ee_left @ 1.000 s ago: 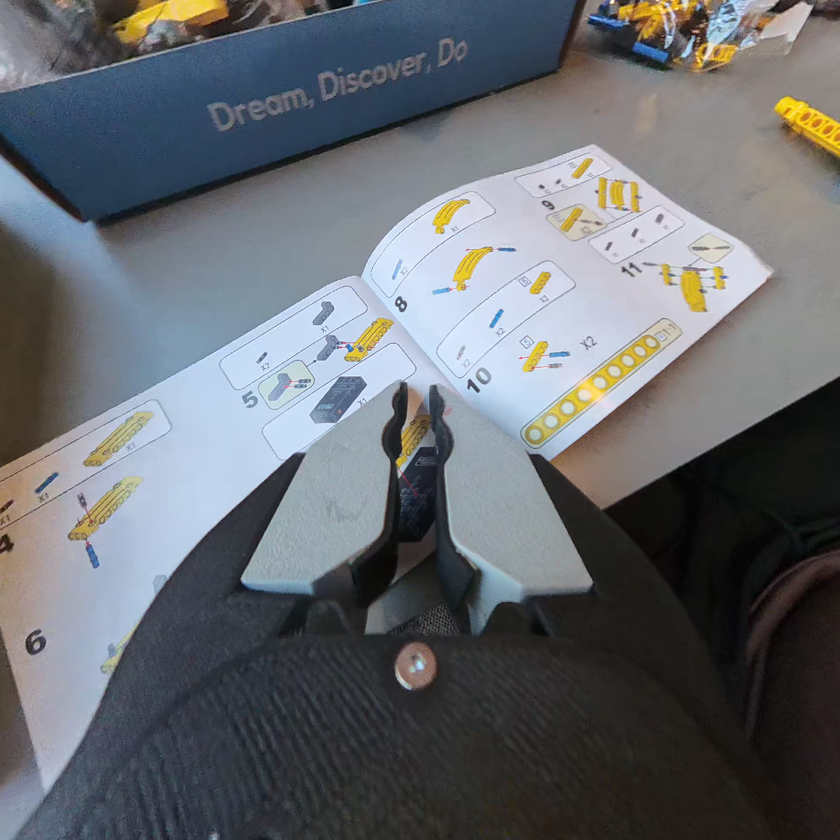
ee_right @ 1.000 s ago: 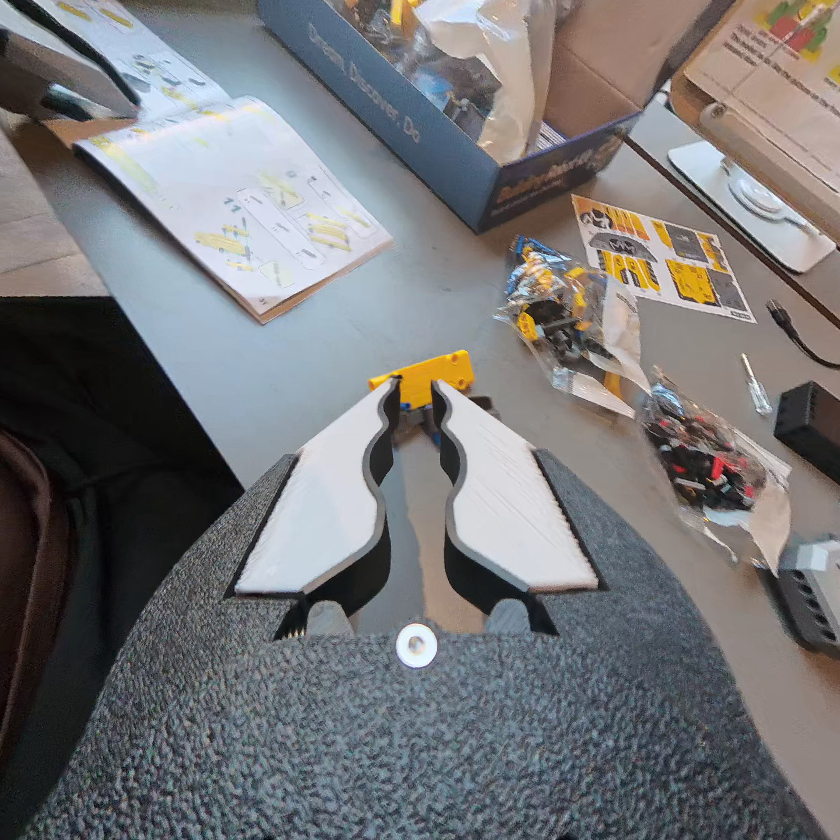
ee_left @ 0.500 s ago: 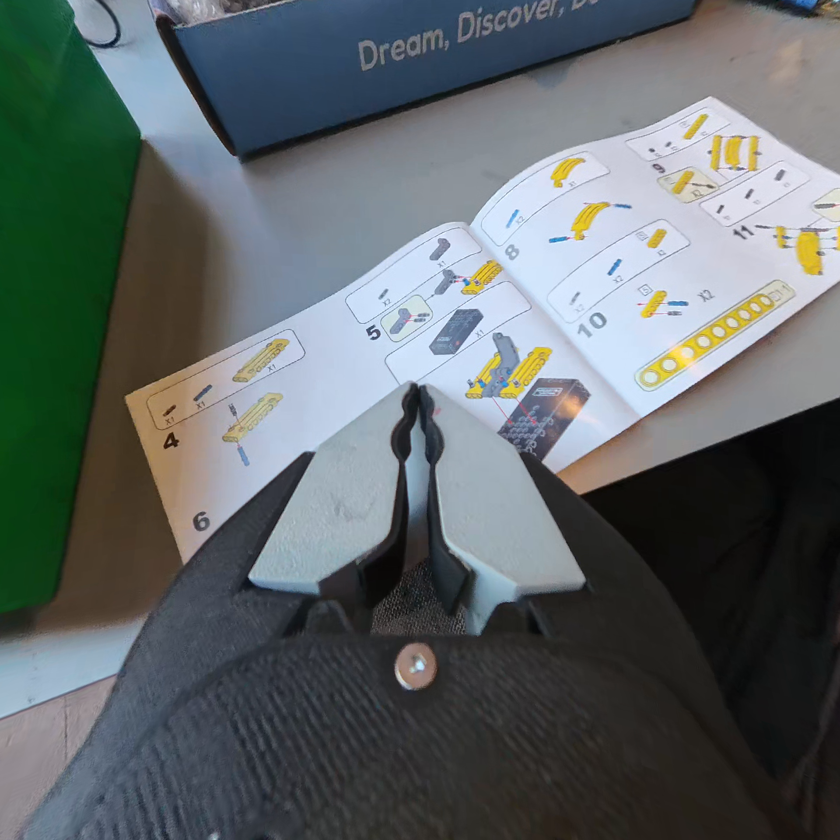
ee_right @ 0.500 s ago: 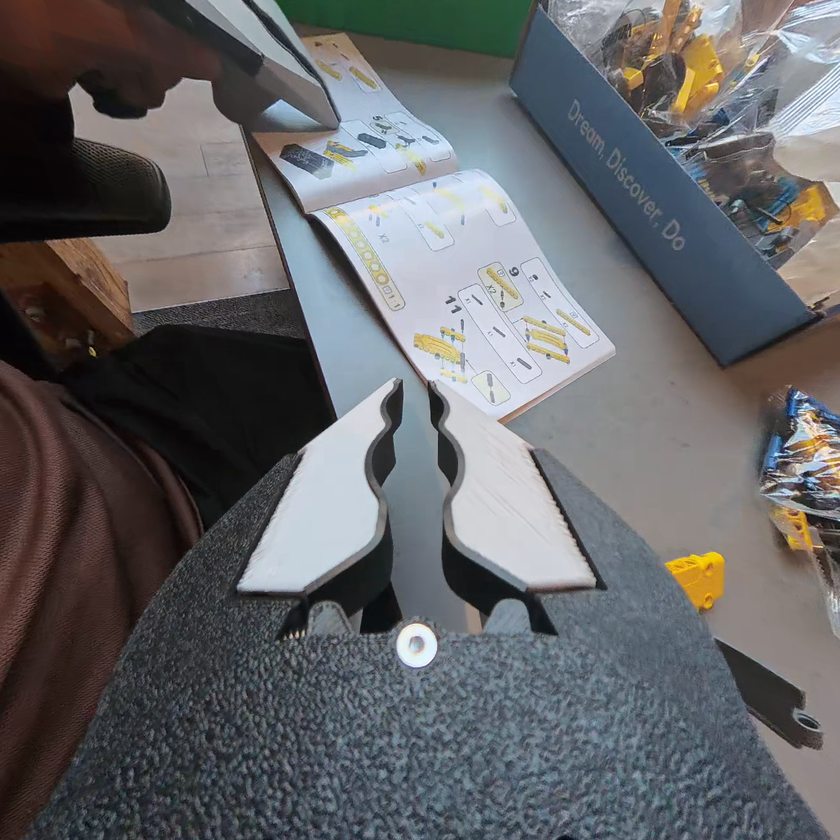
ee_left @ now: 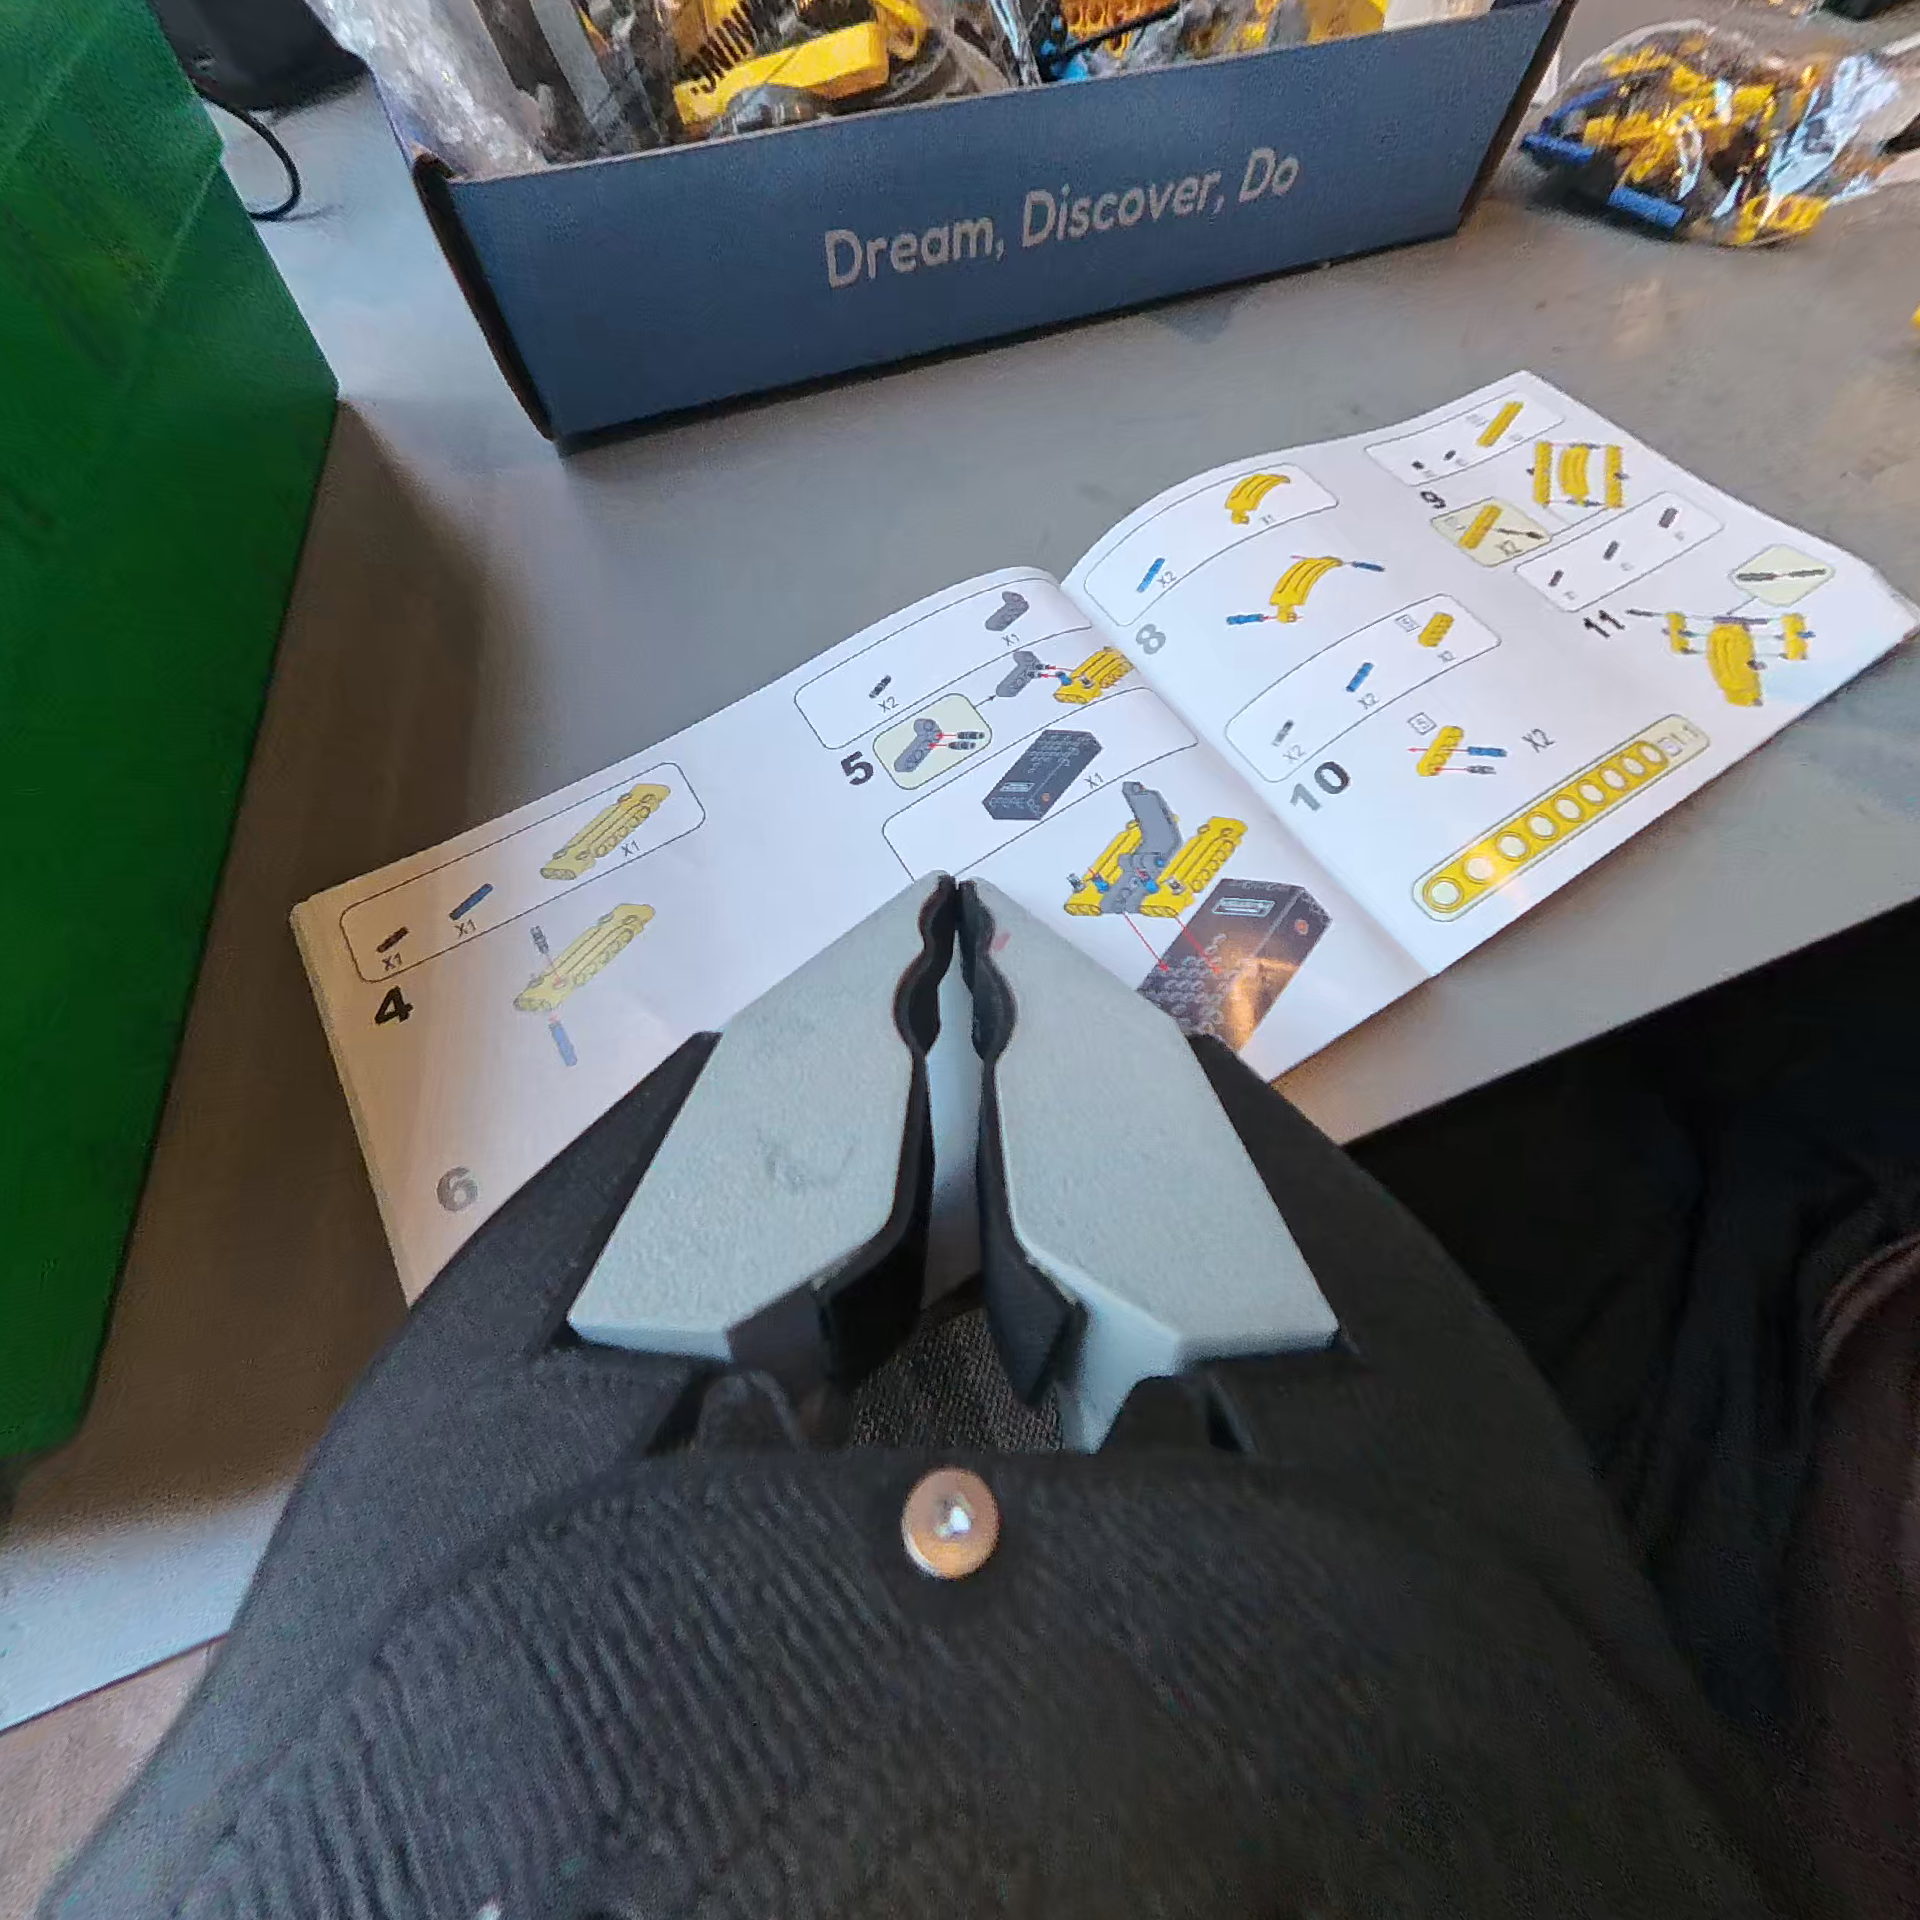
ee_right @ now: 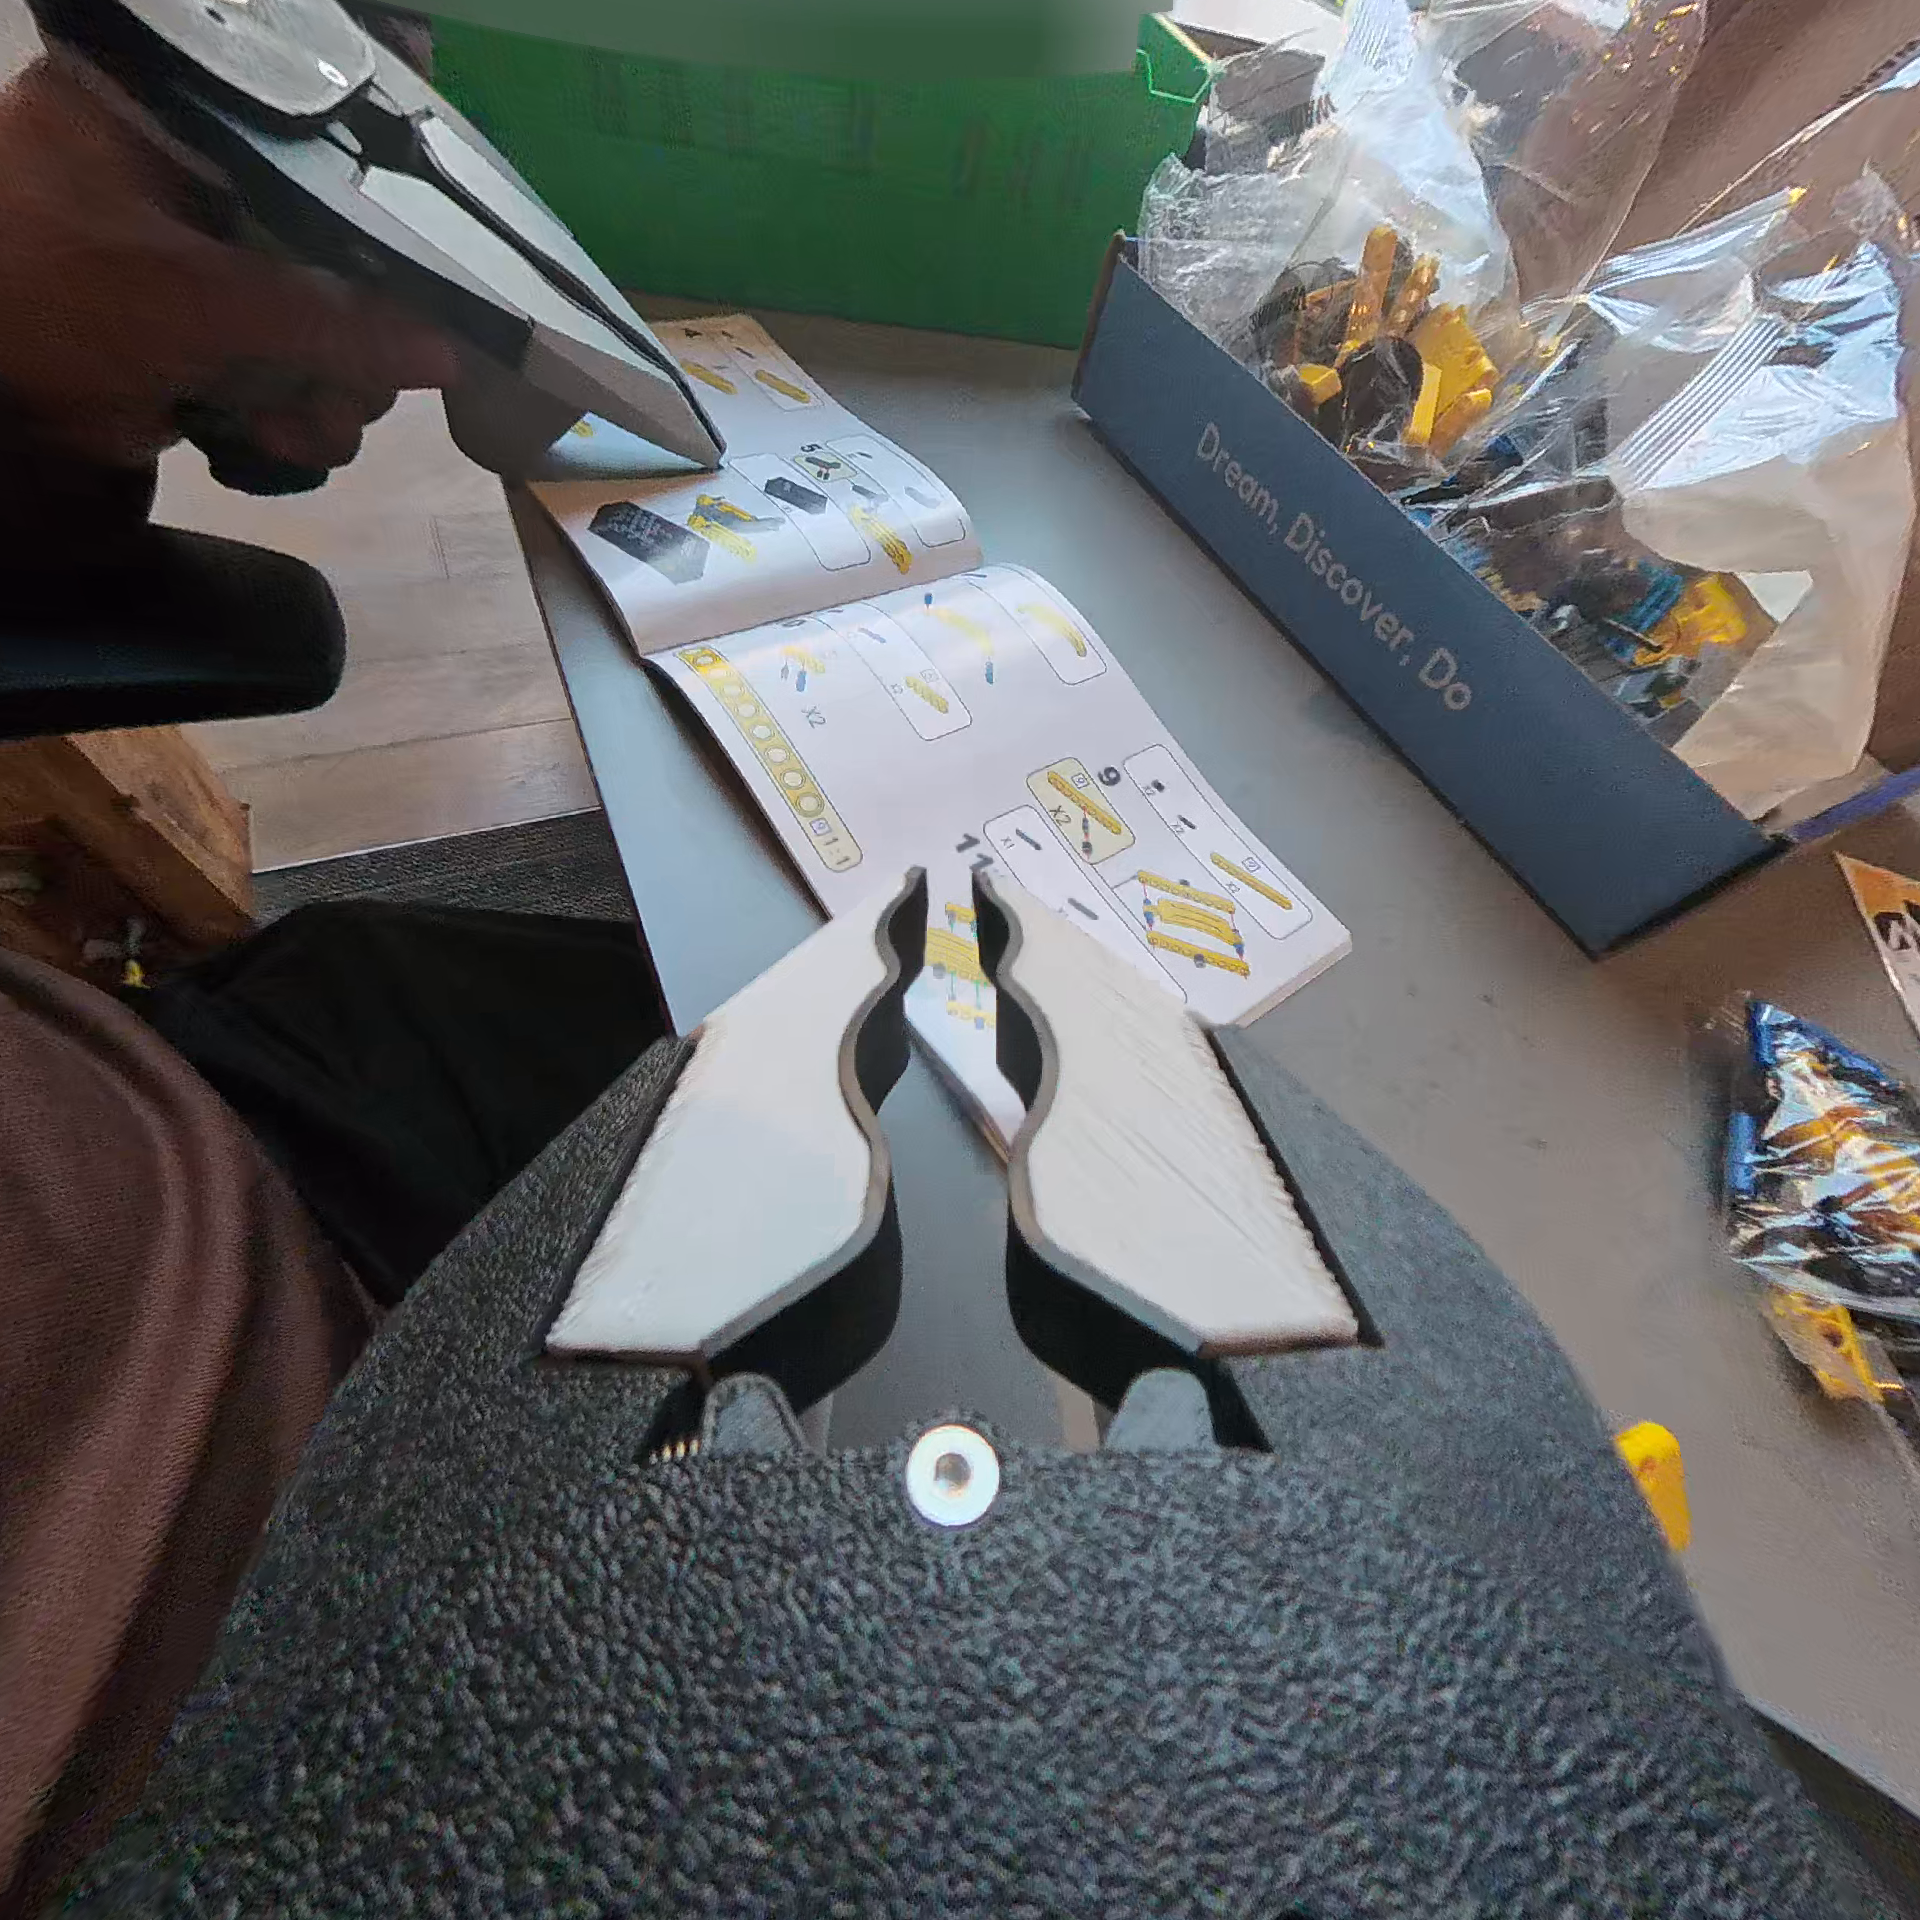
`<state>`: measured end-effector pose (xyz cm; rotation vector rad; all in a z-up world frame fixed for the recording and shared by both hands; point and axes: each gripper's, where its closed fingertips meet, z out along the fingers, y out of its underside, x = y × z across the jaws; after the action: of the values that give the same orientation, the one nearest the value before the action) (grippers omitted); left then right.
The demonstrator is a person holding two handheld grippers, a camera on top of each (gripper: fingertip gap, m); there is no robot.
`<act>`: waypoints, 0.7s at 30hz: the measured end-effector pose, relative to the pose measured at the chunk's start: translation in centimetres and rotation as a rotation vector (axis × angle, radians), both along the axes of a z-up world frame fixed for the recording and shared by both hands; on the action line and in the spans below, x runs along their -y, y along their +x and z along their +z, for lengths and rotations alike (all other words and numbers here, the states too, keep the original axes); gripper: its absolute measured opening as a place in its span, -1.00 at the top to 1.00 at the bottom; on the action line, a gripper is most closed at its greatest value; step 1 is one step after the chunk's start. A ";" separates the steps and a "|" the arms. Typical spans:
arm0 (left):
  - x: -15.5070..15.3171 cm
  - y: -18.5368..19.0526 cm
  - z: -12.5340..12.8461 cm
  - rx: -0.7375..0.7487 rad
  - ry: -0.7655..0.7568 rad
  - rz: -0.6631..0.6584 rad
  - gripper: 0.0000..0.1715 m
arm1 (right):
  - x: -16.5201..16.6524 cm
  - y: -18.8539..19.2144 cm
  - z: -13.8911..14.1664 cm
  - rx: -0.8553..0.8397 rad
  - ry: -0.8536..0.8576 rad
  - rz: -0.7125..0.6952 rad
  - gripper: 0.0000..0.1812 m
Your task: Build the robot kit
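An open instruction booklet (ee_left: 748, 790) with drawings of yellow parts lies flat on the grey table (ee_left: 623, 520) by its near edge. My left gripper (ee_left: 956, 896) is shut and empty, its tips over the booklet's left page. In the right wrist view the left gripper (ee_right: 707, 452) is held by a hand and its tip rests on that page. My right gripper (ee_right: 948, 883) is slightly open and empty, above the near corner of the booklet's right page (ee_right: 935, 748).
A dark blue box (ee_left: 935, 260) holding bags of yellow and black parts stands behind the booklet and also shows in the right wrist view (ee_right: 1455, 675). A green bin (ee_left: 125, 623) is on the left. Parts bags (ee_right: 1829, 1174) and a yellow piece (ee_right: 1652, 1475) lie to the right. Left tips to right tips: about 20 centimetres.
The left gripper closed from a small gap and shifted left over the booklet's left page. The right gripper swung left, away from the yellow piece and the bags, towards the booklet.
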<state>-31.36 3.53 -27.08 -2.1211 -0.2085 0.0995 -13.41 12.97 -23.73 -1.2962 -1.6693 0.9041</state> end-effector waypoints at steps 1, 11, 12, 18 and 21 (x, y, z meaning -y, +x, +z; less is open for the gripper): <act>0.0 0.0 0.0 -0.002 0.005 0.000 1.00 | 0.0 -0.2 -0.1 0.007 -0.014 0.001 0.89; -0.2 -0.1 0.4 0.001 0.049 -0.015 1.00 | 0.0 -0.7 -0.4 0.048 -0.128 0.034 0.89; -0.2 -0.1 0.4 0.004 0.053 -0.013 1.00 | 0.1 -0.7 -0.3 0.048 -0.142 0.041 0.89; -0.3 -0.2 0.3 -0.019 0.047 0.003 1.00 | 0.3 -0.5 0.3 0.010 -0.151 0.062 0.89; -0.1 -0.3 0.4 -0.029 0.045 0.023 1.00 | 0.8 -0.3 0.6 -0.002 -0.135 0.079 0.89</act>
<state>-31.66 3.66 -26.65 -2.0719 -0.2158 0.1378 -13.76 12.16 -23.14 -1.3252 -1.6925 1.0807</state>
